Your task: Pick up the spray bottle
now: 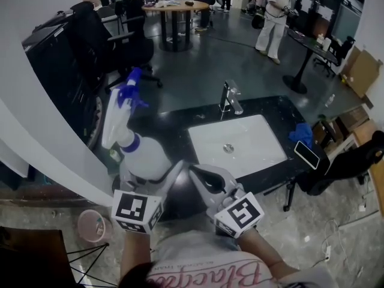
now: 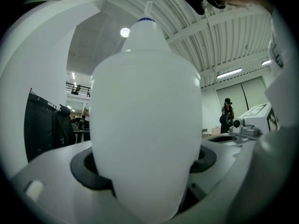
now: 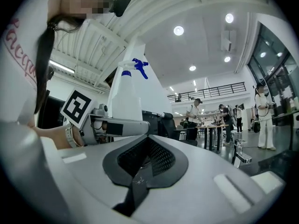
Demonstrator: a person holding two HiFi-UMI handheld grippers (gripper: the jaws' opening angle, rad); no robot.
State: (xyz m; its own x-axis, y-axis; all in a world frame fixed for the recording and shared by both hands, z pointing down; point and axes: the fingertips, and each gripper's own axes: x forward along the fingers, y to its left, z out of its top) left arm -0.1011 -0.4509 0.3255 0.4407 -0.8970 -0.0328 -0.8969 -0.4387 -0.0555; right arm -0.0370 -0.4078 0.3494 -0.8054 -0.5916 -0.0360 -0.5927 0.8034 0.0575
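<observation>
The spray bottle (image 1: 143, 156) is white with a blue trigger head and leans up and to the left above the left end of the black counter (image 1: 282, 110). My left gripper (image 1: 150, 171) is shut on the bottle's round body. In the left gripper view the bottle (image 2: 147, 125) fills the middle, and the left gripper (image 2: 147, 168) presses both dark pads against its sides. My right gripper (image 1: 201, 176) hangs just right of the bottle, shut and holding nothing. In the right gripper view its jaws (image 3: 145, 164) meet, with the bottle (image 3: 126, 94) to their left.
A white sink basin (image 1: 240, 143) with a chrome faucet (image 1: 230, 98) sits in the counter. A blue cloth (image 1: 303, 134) and a phone (image 1: 308, 155) lie at the counter's right end. Office chairs (image 1: 96, 35), a round table (image 1: 175, 6) and people stand beyond. A pink bin (image 1: 93, 225) is on the floor.
</observation>
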